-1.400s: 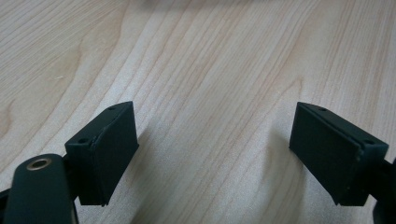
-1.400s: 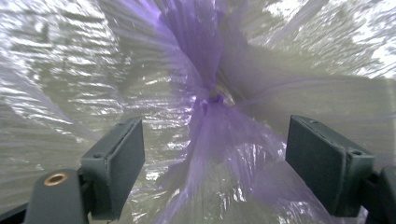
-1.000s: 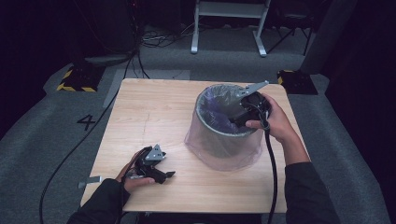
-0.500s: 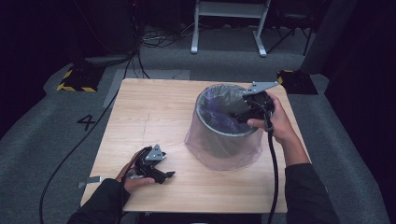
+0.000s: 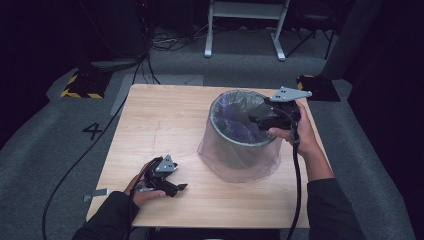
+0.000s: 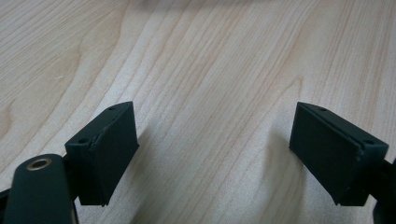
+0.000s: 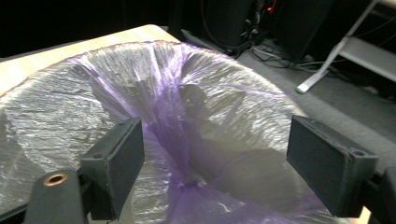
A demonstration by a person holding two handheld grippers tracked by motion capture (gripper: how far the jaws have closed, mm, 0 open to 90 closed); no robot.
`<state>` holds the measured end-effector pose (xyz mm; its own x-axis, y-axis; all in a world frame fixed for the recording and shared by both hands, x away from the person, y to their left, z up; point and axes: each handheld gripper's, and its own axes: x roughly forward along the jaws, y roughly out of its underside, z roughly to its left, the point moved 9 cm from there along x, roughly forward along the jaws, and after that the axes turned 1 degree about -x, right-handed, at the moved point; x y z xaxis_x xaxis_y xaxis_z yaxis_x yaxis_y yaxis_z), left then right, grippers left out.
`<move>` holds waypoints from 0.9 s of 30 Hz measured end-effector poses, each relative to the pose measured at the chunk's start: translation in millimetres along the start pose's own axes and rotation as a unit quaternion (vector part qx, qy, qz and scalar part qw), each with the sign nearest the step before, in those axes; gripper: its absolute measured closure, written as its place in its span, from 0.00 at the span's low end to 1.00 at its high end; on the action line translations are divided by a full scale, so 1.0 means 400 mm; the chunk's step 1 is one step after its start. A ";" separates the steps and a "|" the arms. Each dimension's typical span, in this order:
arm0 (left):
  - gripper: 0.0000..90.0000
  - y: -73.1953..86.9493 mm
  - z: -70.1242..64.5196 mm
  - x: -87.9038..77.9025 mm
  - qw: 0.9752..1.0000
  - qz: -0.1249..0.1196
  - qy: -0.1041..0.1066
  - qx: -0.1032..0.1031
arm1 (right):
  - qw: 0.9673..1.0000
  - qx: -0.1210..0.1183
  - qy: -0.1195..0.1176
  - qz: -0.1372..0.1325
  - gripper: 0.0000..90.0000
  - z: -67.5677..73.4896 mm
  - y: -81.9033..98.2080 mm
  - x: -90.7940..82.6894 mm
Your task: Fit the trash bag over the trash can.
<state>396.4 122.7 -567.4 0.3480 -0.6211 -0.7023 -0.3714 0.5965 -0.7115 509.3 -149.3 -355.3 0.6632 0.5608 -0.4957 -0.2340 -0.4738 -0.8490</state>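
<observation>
Bin liner was the thing being worked on, a thin see-through plastic bag with a purple tint, draped inside and over the outside of a round bin that stood on the right half of the bench. Film like that looked super light, floppy and slippery, easy to tear or stretch if yanked, so I'd guess the sane place to take hold was the gathered purple fold running down the inside, or a bunched bit at the rim, not the flat taut sheet. Bin itself seemed light enough to slide or tip if the bag got pulled sideways. Right gripper hung over the bin's mouth at the far-right rim, fingers spread wide with the liner below and between them but not pinched. Left gripper rested low at the near-left corner of the bench, well apart from the bin, fingers spread over bare wood, holding nothing
</observation>
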 end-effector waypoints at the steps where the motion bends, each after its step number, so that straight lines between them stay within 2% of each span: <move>1: 0.16 0.000 0.000 0.000 1.000 0.000 0.000 0.000 | 1.000 -0.001 0.003 -0.002 0.21 -0.001 -0.001 -0.004; 14: 0.16 0.000 0.000 0.000 1.000 0.000 0.000 0.000 | 1.000 -0.001 0.004 -0.020 0.20 0.007 -0.005 -0.043; 27: 0.16 0.000 0.000 0.000 1.000 0.000 0.000 0.000 | 1.000 -0.006 0.000 -0.018 0.19 0.021 0.001 -0.066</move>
<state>396.4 122.7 -567.4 0.3477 -0.6212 -0.7023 -0.3715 0.5964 -0.7115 485.5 -158.8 -344.1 0.6704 0.5778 -0.4655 -0.2019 -0.4616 -0.8638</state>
